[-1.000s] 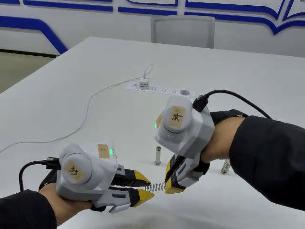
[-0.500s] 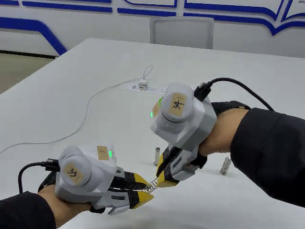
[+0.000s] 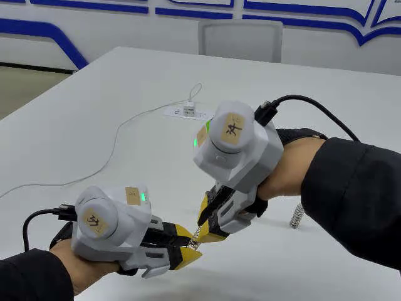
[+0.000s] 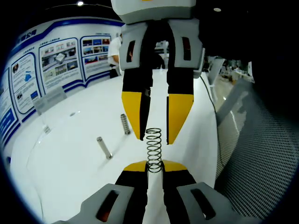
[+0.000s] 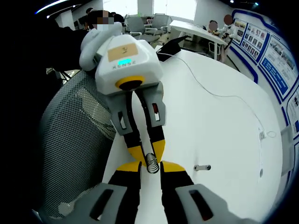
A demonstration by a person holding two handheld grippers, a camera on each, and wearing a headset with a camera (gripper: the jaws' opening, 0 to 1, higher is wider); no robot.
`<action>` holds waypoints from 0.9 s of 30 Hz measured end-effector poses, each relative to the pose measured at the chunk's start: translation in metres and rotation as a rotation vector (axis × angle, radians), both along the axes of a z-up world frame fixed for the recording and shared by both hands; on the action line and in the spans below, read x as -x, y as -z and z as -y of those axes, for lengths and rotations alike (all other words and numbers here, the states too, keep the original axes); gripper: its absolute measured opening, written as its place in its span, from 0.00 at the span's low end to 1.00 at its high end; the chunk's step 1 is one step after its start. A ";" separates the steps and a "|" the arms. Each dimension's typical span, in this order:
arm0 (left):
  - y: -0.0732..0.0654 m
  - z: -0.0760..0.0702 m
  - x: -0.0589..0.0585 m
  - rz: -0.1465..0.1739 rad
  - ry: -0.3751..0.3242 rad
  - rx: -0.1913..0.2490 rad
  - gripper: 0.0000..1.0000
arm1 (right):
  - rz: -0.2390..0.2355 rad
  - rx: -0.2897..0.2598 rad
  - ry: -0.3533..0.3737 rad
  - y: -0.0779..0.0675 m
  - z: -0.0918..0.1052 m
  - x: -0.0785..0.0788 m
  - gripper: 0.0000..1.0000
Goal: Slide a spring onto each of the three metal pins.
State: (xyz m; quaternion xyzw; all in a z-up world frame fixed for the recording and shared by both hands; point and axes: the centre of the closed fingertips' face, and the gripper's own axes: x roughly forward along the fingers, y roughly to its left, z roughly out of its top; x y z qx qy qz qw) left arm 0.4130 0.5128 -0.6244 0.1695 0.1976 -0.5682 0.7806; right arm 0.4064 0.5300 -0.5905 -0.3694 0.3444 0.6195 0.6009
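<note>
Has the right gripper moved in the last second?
Yes. Against the loose spring on the table, the right gripper has slid left and closed nearly all of the gap to the left gripper.

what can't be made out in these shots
- Head view: held spring, mostly covered by the fingers of the left gripper and right gripper.
- Head view: second spring, top hidden behind the person's arm; whether a pin is inside, too small.
- Head view: table behind the right gripper blocked, so pins can't be counted.
</note>
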 end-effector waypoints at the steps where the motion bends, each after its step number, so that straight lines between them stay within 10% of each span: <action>1: -0.001 0.000 -0.001 0.000 -0.003 0.004 0.10 | 0.001 0.001 0.002 0.001 0.001 -0.001 0.17; 27: -0.011 -0.002 -0.004 0.030 -0.024 0.040 0.18 | -0.006 0.001 0.022 0.004 -0.002 -0.006 0.12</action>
